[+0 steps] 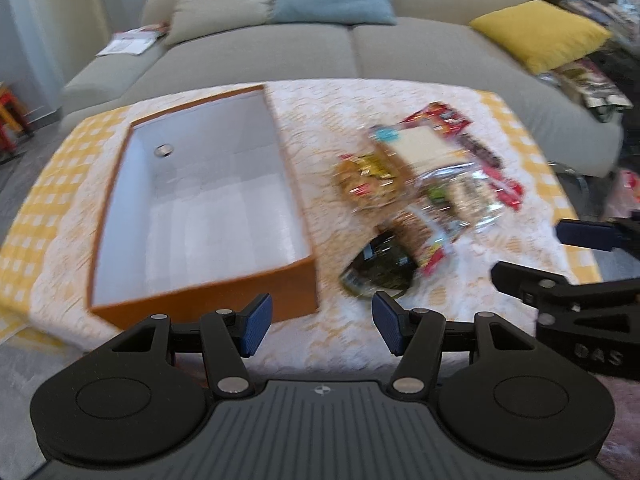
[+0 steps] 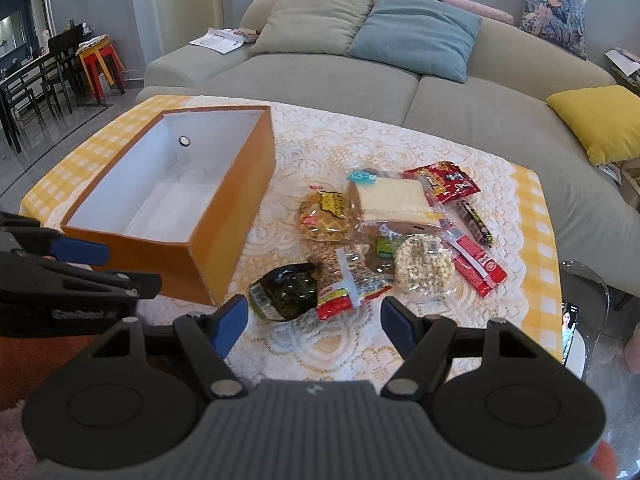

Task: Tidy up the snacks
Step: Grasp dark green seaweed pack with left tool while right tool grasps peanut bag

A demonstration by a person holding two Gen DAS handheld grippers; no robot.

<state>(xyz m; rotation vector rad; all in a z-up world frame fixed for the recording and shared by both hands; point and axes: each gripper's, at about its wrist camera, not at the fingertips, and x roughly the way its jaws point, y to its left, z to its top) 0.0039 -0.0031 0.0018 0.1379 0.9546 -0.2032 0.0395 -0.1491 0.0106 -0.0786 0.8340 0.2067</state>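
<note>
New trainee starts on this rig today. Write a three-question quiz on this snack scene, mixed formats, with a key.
1. True or false: the orange box already holds snacks.
2. Multiple choice: the dark green packet lies A) inside the box, B) on the lace cloth nearest the right gripper, C) on the sofa.
3. Fill in: both the right gripper and the left gripper have their fingers ____.

Key: 1 false, its white interior shows no snacks. 2 B. 3 open, holding nothing.
</note>
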